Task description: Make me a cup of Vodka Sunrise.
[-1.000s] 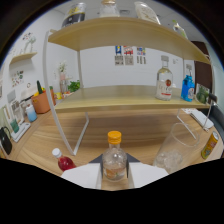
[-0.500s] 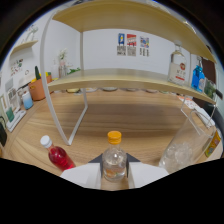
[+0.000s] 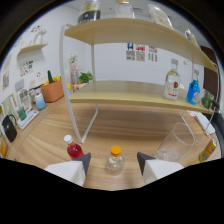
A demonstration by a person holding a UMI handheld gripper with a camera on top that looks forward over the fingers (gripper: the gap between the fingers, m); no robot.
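Tool [image 3: 114,159] apart around clear round orange-capped bottle [image 3: 115,161] on wooden table [image 3: 125,125].

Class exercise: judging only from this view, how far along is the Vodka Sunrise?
Early stage. Done: nothing obvious; the glass seems to hold only ice. In hand: nothing; the open tongs flank the orange-capped bottle standing on the table. Left: pouring from it and the red bottle.

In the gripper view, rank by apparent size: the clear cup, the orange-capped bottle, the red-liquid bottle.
1. clear cup, plainly largest.
2. orange-capped bottle, between the open gripper fingers.
3. red bottle.
The bottles look close in size; nearness makes that order unsure.
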